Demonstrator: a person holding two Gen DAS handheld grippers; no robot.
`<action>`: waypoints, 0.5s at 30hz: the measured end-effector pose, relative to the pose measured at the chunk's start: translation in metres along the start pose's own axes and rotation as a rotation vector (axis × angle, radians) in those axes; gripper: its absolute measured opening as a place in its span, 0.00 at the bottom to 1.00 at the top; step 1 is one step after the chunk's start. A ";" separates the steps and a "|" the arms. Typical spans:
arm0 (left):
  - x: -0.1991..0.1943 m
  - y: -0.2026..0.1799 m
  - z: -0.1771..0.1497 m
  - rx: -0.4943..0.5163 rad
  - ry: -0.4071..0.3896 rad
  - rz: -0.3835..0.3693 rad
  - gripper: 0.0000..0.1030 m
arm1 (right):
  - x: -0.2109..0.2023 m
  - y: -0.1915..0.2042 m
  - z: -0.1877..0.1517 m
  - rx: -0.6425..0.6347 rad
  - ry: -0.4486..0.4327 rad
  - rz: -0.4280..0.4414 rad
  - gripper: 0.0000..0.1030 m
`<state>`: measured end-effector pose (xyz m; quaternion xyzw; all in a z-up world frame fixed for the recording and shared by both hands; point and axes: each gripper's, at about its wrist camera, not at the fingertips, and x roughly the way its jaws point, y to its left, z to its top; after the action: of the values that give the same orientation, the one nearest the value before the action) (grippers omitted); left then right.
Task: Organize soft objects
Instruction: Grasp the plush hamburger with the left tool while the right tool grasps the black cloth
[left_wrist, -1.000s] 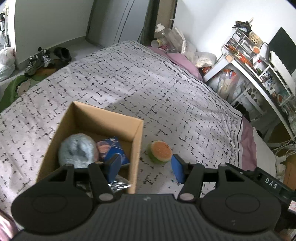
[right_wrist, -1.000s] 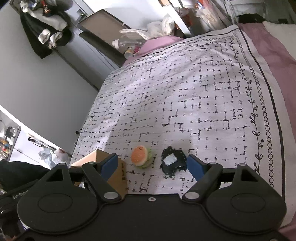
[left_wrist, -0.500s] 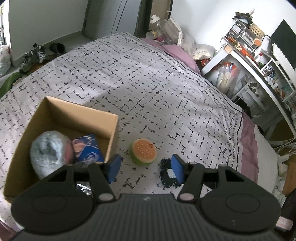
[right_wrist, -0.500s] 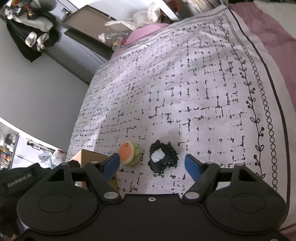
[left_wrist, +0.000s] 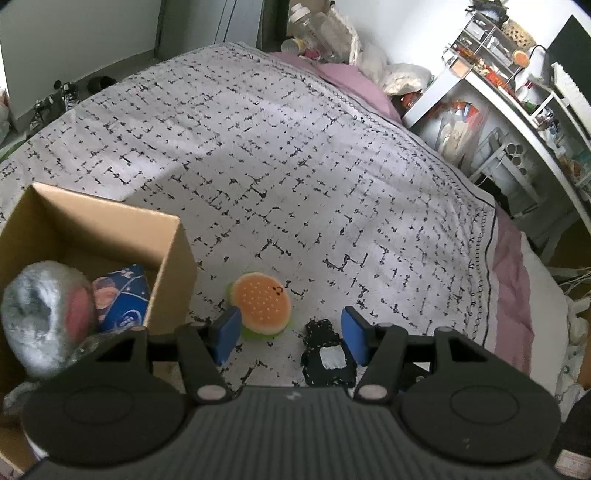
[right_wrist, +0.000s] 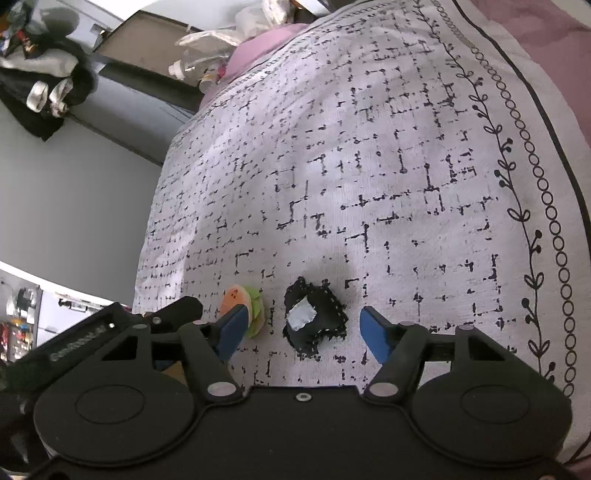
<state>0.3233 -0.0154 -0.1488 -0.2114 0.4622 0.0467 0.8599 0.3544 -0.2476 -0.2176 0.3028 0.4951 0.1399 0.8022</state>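
Two soft items remain on the bed (left_wrist: 295, 155): between the closing right gripper (right_wrist: 301, 328) fingers, untouched, a black pouch (right_wrist: 314, 317); a burger plush (left_wrist: 260, 308) at ten o'clock of it, before the empty, parted left gripper (left_wrist: 290, 339). Both grippers pitch downward. At nine o'clock, the cardboard box (left_wrist: 173, 258) holds a grey plush (left_wrist: 40, 314) and blue packet (left_wrist: 123, 301).

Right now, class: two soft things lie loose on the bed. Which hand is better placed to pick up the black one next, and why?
Right. The right gripper has the black pouch centred between its closing jaws; the left gripper sits nearer the burger plush.
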 end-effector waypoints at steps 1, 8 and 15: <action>0.004 0.000 0.000 -0.002 0.003 0.004 0.57 | 0.002 -0.001 0.000 -0.001 0.003 -0.003 0.64; 0.037 -0.003 0.000 0.002 0.030 0.039 0.56 | 0.016 -0.006 0.007 0.003 0.024 -0.025 0.61; 0.065 -0.002 0.001 0.025 0.048 0.104 0.56 | 0.036 -0.003 0.005 -0.033 0.057 -0.042 0.58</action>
<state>0.3618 -0.0241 -0.2004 -0.1775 0.4935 0.0807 0.8476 0.3751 -0.2326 -0.2433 0.2748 0.5214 0.1400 0.7956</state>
